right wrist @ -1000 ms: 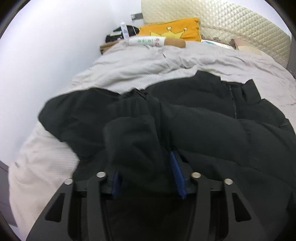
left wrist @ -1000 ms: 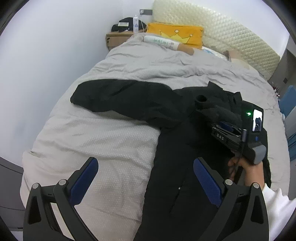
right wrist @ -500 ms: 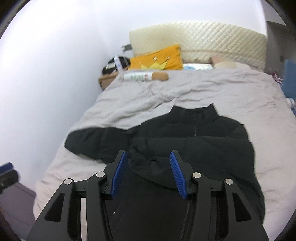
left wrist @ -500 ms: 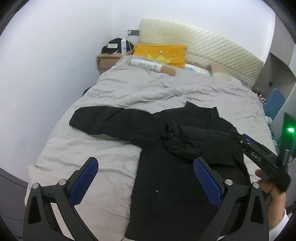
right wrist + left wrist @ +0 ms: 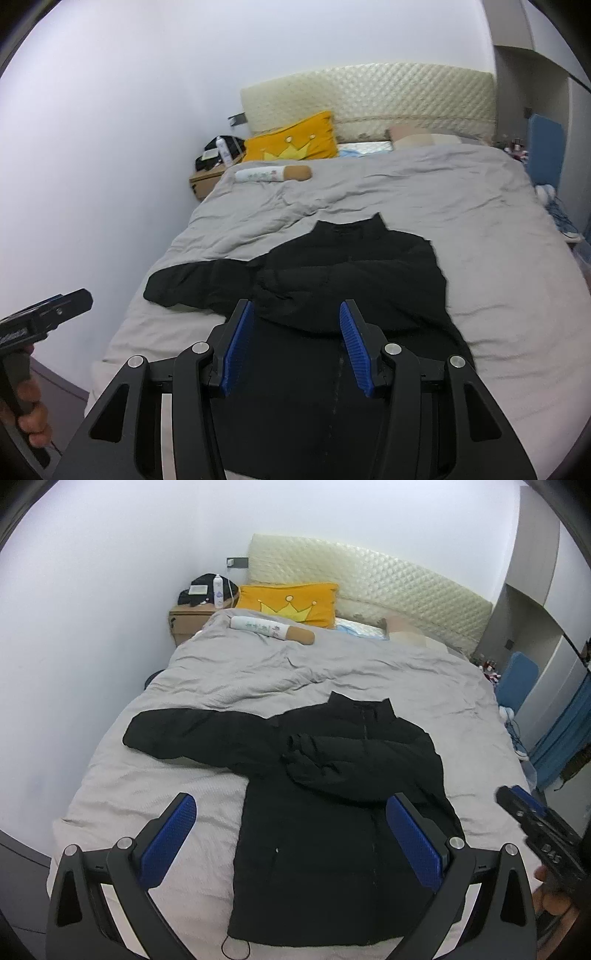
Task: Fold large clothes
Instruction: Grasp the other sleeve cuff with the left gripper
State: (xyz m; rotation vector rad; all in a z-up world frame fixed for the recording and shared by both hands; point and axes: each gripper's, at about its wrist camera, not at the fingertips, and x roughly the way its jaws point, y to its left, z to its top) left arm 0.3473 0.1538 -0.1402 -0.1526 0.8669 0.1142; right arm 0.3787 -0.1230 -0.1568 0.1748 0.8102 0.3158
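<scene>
A black padded jacket [image 5: 332, 812] lies flat on the grey bed [image 5: 258, 672], collar toward the headboard. Its right sleeve [image 5: 332, 764] is folded across the chest; its left sleeve [image 5: 192, 734] stretches out to the left. The jacket also shows in the right wrist view [image 5: 351, 280]. My left gripper [image 5: 291, 834] is wide open and empty, held above the foot of the bed over the jacket's hem. My right gripper [image 5: 295, 343] is open and empty, held above the jacket's lower body. The right gripper also shows at the right edge of the left wrist view [image 5: 532, 823].
A yellow crown pillow [image 5: 291, 600] and a bolster pillow [image 5: 273, 627] lie by the quilted headboard [image 5: 369, 583]. A cardboard box [image 5: 188, 622] with a bottle and dark items stands at the far left corner. A blue chair [image 5: 517, 679] and clutter line the right side.
The right gripper let go of the right sleeve, which now lies across the chest. Both grippers pulled back and up toward the foot of the bed.
</scene>
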